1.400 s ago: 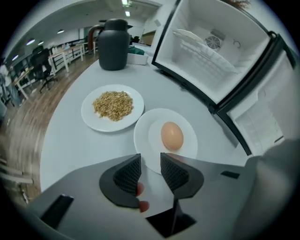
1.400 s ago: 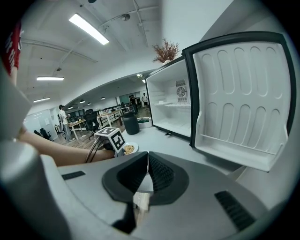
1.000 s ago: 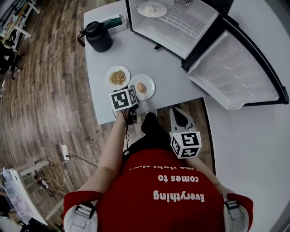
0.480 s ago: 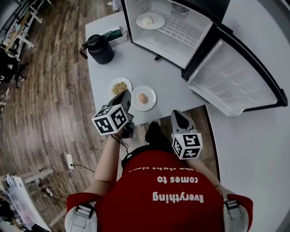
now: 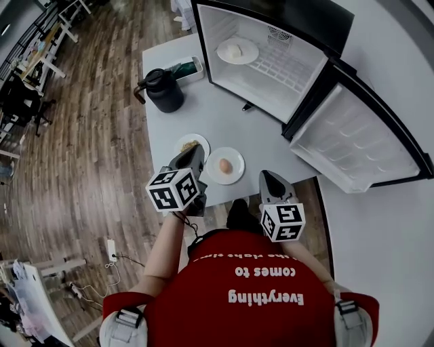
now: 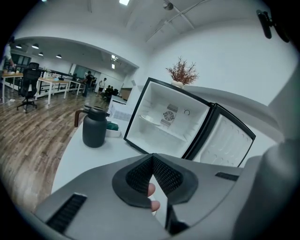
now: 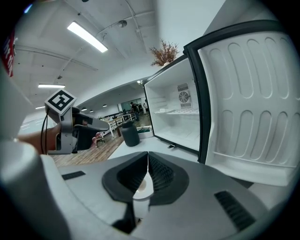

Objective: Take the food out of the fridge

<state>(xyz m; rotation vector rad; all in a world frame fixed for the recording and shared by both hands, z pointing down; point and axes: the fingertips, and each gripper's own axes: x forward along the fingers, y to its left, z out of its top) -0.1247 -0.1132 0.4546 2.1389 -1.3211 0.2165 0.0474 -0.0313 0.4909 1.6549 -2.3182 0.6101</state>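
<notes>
Wood-plank floor (image 5: 61,149) at far left, white table (image 5: 224,118) next to it. On the table's left end?

Black lidded jug (image 5: 163,90), upright. Green tray (image 5: 184,68) just behind it; contact between the two not determinable.

Further right, toward the near edge?

Plate of pale grain (image 5: 192,143), partly covered by the left gripper (image 5: 194,150). Jaws pressed together tip to tip, nothing pinched; checked against the left gripper view (image 6: 153,156).

Beside that?

White plate (image 5: 225,166) carrying one brown egg (image 5: 226,165). Just right of the grain plate, not touching it.

Fridge contents?

Mini fridge (image 5: 312,20) standing open on the table's far end. Inside, on the white wire shelf, a round dish (image 5: 245,55) with a pale lump of food (image 5: 234,49). Well apart from both grippers.

Right-hand tool?

Right gripper (image 5: 270,176) held off the table's near edge, pointed toward the fridge. Jaws closed on each other, gripping nothing; verified in the right gripper view (image 7: 148,155).

Far right?

Fridge door (image 5: 356,139) swung wide, ribbed white liner facing up.
</notes>
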